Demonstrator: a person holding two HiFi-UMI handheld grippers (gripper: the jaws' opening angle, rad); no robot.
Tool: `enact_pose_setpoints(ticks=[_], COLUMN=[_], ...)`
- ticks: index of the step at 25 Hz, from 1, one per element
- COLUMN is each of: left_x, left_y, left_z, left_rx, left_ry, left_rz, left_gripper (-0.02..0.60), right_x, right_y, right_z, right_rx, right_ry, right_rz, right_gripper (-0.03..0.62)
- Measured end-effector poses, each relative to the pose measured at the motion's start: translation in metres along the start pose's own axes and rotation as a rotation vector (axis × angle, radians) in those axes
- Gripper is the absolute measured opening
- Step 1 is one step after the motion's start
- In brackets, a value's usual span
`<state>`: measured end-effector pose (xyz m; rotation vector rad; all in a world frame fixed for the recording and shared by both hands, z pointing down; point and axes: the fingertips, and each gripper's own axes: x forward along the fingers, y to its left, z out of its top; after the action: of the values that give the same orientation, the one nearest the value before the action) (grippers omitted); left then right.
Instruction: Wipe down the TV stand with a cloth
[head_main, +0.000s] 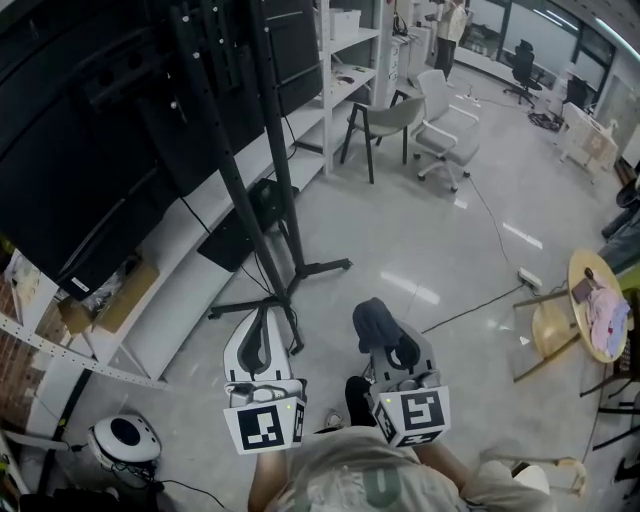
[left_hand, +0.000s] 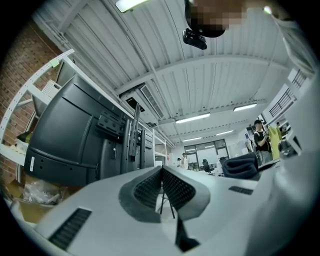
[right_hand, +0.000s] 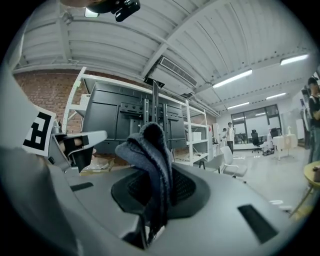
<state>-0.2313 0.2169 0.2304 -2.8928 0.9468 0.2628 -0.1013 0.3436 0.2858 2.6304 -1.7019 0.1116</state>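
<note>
Pale grey polished floor (head_main: 430, 240) across most of the head view. At upper left, back of a large black screen (head_main: 100, 120), mounted on the TV stand (head_main: 320, 267): two black perforated uprights, splayed black feet flat on the floor. In the left gripper view, a small white label (left_hand: 32, 162) low on the screen's back, print too small to read.

Behind the stand, white shelving (head_main: 345, 50) along the wall. Beside it, a grey chair (head_main: 385, 115) and a white office chair (head_main: 445, 120). At right edge, a round yellow table (head_main: 578, 270) with pink fabric (head_main: 607, 315) on top. On the floor, a white power strip (head_main: 530, 278) with a dark cable trailing toward the grippers. At lower left, a cardboard box (head_main: 110, 300) and a white-and-black rounded device (head_main: 125, 435).

Bottom centre, both grippers held side by side, near the stand's feet but apart from them.

Left gripper (head_main: 265, 320): jaws closed, ribbed pads meeting at the tips, nothing between them. On its rear cube, a black-and-white square marker (head_main: 263, 425); coded blocks only, not letters.

Right gripper (head_main: 390, 345): jaws clamped on the cloth (head_main: 375, 320). Dark grey-blue knit fabric, bunched above the jaw tips, loose end hanging below. Not in contact with the stand. On the rear cube, a second square marker (head_main: 412, 412) of the same kind.
</note>
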Motion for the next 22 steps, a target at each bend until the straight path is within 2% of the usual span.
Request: enact_pose_setpoints(ticks=[4, 15, 19, 22], left_x=[0.019, 0.068, 0.105, 0.142], left_y=[0.006, 0.039, 0.038, 0.041], left_z=[-0.004, -0.019, -0.029, -0.051], left_rx=[0.013, 0.009, 0.011, 0.001], left_ry=[-0.002, 0.001, -0.009, 0.013], left_rz=[-0.005, 0.088, 0.093, 0.12], left_gripper=[0.015, 0.015, 0.015, 0.015], right_x=[0.024, 0.094, 0.141, 0.187], right_y=[-0.003, -0.008, -0.018, -0.031], right_z=[-0.001, -0.006, 0.001, 0.001], right_rx=[0.001, -0.013, -0.038, -0.052], right_ry=[-0.009, 0.009, -0.022, -0.04], right_rz=[0.004, 0.087, 0.13, 0.166], right_gripper=[0.057, 0.057, 0.057, 0.057])
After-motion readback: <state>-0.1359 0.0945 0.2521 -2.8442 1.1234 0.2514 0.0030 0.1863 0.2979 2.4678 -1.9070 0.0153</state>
